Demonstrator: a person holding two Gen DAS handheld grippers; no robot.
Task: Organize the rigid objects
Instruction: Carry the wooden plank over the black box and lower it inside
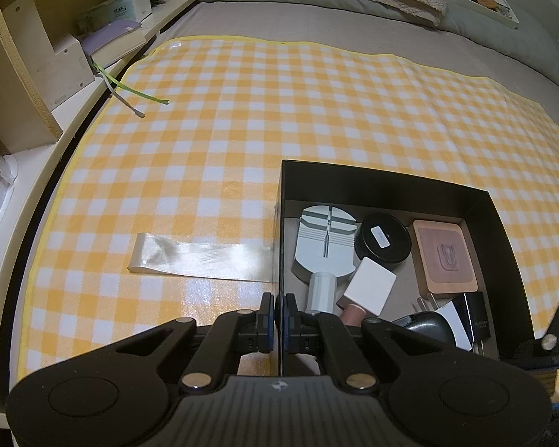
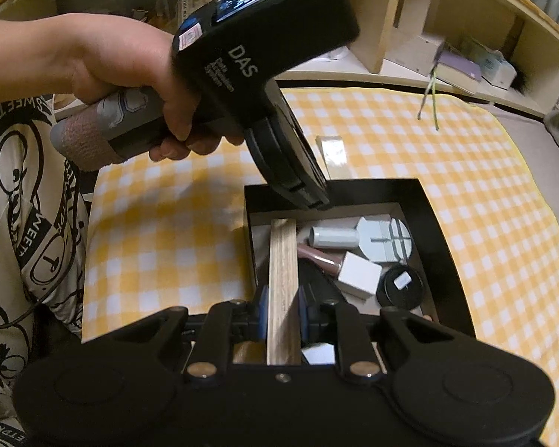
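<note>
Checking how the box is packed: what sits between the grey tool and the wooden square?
A black round tin with a white label lies between the grey tool and the wooden square, shown in the left wrist view.

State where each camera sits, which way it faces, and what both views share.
Left wrist: on the left gripper, angled down at the black box wall clamped in its jaws; no hand shows.
Right wrist: on the right gripper, angled down into the box, gripping the wooden block; the left hand shows.
Shared: box, checked cloth, white cube.
</note>
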